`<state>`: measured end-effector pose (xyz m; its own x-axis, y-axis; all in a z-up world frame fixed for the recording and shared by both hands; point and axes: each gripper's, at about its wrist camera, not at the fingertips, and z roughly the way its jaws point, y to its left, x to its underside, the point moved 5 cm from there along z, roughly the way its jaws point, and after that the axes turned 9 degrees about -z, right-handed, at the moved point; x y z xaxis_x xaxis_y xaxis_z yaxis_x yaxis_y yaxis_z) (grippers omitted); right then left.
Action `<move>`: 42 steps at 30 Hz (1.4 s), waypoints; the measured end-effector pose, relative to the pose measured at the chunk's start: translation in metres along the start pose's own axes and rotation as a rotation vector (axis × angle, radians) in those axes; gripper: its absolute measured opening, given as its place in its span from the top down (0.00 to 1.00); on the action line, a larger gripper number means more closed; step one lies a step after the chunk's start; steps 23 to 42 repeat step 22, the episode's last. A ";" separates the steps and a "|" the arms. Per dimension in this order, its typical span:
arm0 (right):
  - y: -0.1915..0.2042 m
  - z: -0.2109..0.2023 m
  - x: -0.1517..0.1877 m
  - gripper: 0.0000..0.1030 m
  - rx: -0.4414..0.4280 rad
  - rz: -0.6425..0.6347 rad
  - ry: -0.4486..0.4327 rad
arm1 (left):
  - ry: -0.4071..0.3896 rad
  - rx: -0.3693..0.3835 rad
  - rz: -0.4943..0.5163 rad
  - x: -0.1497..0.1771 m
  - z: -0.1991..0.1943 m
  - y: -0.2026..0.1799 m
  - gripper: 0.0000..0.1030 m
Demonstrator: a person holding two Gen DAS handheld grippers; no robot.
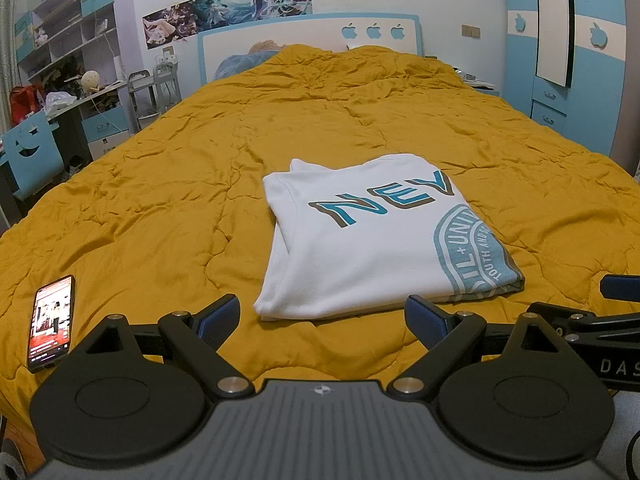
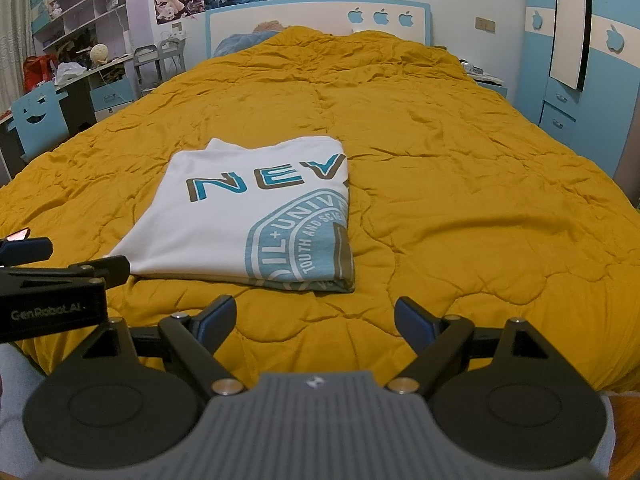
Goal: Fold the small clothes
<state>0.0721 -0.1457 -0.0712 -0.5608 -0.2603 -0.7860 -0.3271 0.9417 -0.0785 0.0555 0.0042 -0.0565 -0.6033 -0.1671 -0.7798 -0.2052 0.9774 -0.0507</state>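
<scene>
A white cotton T-shirt with teal "NEV" lettering is lying folded into a rectangle on the wrinkled mustard-yellow quilted bedspread, near the foot edge. The left gripper is hovering just short of its near hem, fingers spread and holding nothing. The right gripper is likewise splayed and released. Only the left view is showing in full a lit black smartphone lying far left.

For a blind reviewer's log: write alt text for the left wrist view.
A white T-shirt with teal lettering lies folded on a mustard-yellow quilt, just beyond the open left gripper. A lit phone rests on the quilt to the left, and the right gripper's tip shows at the right edge.
</scene>
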 end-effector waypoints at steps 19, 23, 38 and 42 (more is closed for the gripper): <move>-0.001 0.001 -0.001 0.20 0.001 0.000 0.001 | -0.017 0.010 0.026 -0.002 -0.003 0.003 0.00; -0.001 0.001 -0.001 0.20 0.001 0.000 0.001 | -0.019 0.010 0.026 -0.002 -0.003 0.002 0.00; -0.001 0.001 -0.001 0.20 0.001 0.000 0.001 | -0.019 0.010 0.026 -0.002 -0.003 0.002 0.00; -0.001 0.001 -0.001 0.20 0.001 0.000 0.001 | -0.019 0.010 0.026 -0.002 -0.003 0.002 0.00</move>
